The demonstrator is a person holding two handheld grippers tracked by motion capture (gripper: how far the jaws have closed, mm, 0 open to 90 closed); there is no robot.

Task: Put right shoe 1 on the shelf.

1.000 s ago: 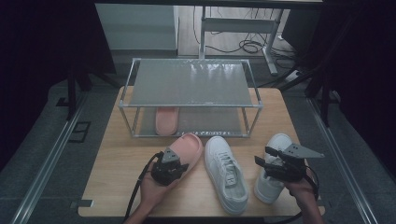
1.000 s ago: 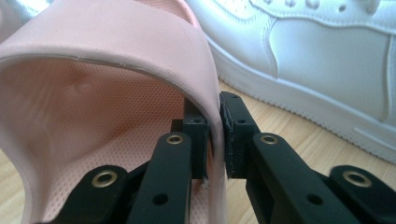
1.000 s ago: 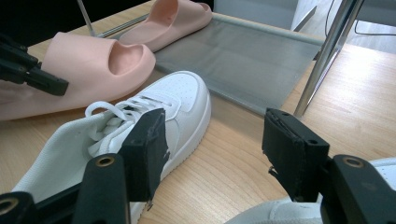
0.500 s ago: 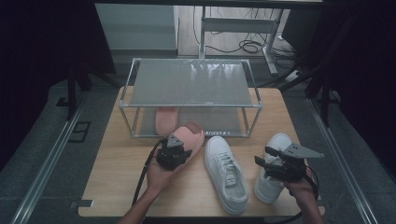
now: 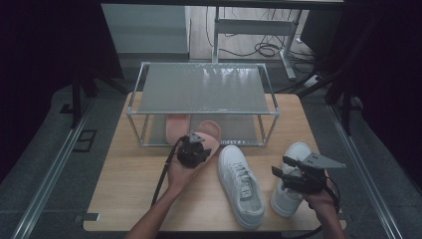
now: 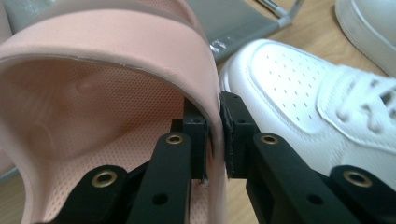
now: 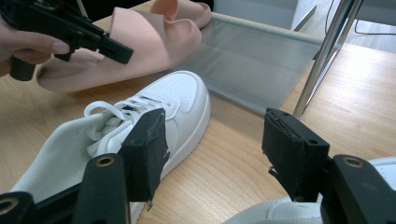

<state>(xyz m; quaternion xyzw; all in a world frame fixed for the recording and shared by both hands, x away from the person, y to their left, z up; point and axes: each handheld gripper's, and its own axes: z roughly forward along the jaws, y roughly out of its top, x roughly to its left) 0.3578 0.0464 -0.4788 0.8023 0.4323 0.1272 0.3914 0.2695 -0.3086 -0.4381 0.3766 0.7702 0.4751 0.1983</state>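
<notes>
My left gripper (image 5: 195,145) is shut on the strap edge of a pink slipper (image 5: 208,132). It holds the slipper tilted, with the toe at the front of the rack's lower shelf (image 5: 239,130). In the left gripper view the two pads pinch the pink slipper (image 6: 116,60) at its strap rim, where my left gripper (image 6: 214,128) closes. A second pink slipper (image 5: 174,127) lies on that lower shelf. A white sneaker (image 5: 241,184) sits just right of the held slipper. My right gripper (image 7: 219,154) stands open over the table, above another white sneaker (image 5: 288,184).
A metal-framed rack with a grey top shelf (image 5: 201,87) stands at the table's far side. Its front leg (image 7: 327,56) rises near my right gripper. The wooden table (image 5: 129,174) has bare room at the left. Cables lie on the floor behind.
My left gripper has carried the pink slipper away from the person toward the rack and slightly up. The right gripper and both sneakers have stayed put.
</notes>
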